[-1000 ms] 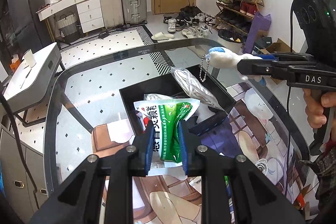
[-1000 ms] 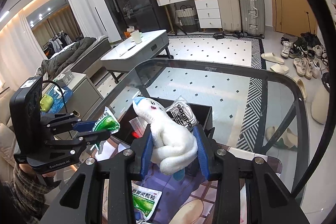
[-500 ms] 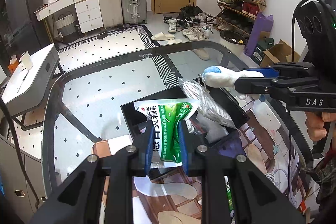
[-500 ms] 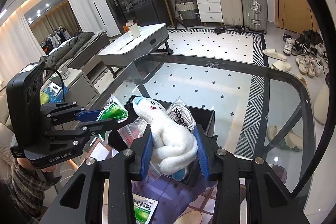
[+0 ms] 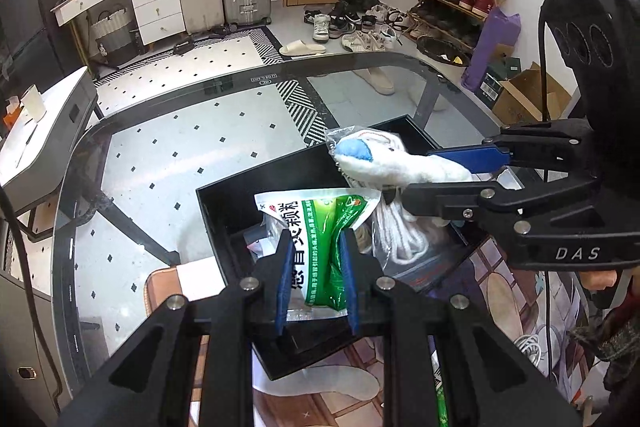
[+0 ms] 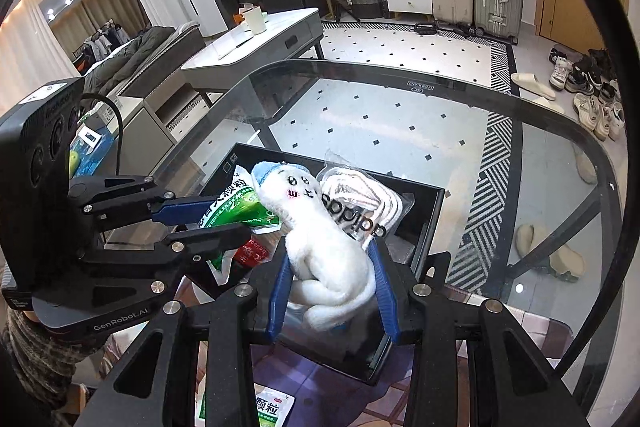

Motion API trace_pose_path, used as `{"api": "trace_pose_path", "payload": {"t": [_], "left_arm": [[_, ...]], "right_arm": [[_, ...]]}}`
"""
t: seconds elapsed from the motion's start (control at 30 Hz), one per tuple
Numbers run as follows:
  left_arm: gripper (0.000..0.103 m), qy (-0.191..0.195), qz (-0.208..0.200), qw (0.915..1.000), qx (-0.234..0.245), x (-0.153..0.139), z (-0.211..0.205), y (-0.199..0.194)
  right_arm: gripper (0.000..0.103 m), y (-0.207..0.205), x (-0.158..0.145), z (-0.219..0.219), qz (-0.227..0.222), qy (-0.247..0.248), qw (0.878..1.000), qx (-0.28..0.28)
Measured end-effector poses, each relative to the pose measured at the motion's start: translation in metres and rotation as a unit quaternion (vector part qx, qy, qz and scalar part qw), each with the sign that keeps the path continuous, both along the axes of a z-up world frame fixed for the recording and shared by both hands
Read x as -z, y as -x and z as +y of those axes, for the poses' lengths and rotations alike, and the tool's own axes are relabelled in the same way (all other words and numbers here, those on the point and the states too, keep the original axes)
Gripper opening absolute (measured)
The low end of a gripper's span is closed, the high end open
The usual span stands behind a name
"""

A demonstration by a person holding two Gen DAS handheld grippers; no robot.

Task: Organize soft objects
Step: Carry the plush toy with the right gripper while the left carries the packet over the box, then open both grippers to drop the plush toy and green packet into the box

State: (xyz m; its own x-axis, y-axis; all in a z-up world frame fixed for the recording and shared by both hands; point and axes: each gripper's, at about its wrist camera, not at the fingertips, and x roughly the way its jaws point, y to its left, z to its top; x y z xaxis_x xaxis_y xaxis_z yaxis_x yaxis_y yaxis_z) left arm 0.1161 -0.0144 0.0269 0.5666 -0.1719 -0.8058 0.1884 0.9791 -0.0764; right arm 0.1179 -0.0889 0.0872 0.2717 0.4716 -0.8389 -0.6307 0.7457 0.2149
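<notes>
The left gripper point(image 5: 316, 277) is clamped on a green packet point(image 5: 320, 247). The right gripper point(image 6: 332, 287) is clamped on a white plush toy point(image 6: 324, 251). Both soft things hang over the black box point(image 5: 280, 179) on the glass table point(image 5: 180, 147).

In the left view, the toy sits at about 2 o'clock from the packet, with its blue cap close to the packet's top. A clear bag of white rope point(image 5: 400, 235) already lies in the box, at 3 o'clock from the packet.

I think the step now is to put both things in the box. To do it well, lower each one slowly, keep the two grippers from bumping, and open the fingers only when each thing is low inside the walls. The toy is squashy and the packet is floppy, so let go gently.
</notes>
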Motion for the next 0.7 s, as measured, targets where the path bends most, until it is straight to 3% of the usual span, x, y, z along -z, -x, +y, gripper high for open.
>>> {"api": "trace_pose_path", "payload": {"t": [0.17,0.37,0.4,0.5,0.57,0.7], "left_arm": [[0.024,-0.002,0.006,1.0,0.005,0.005,-0.004,-0.002],[0.033,-0.006,0.002,0.9999,0.01,0.002,-0.01,0.003],[0.034,-0.004,0.002,0.9999,0.01,0.001,-0.011,0.003],[0.048,-0.004,-0.003,1.0,0.007,-0.004,-0.012,0.006],[0.048,-0.002,-0.006,1.0,0.006,-0.006,-0.011,0.008],[0.049,-0.004,-0.012,0.9999,0.005,-0.012,-0.009,0.013]], "right_arm": [[0.038,-0.002,0.013,0.002,0.009,0.005,1.0,0.001],[0.041,0.004,0.006,-0.001,0.002,-0.002,1.0,0.0],[0.043,0.005,0.005,0.0,-0.001,0.0,1.0,-0.002],[0.05,0.011,-0.001,-0.003,-0.009,-0.002,1.0,0.0],[0.051,0.013,-0.005,-0.007,-0.012,-0.005,1.0,0.002],[0.064,0.019,-0.013,-0.013,-0.02,-0.01,1.0,0.009]]}}
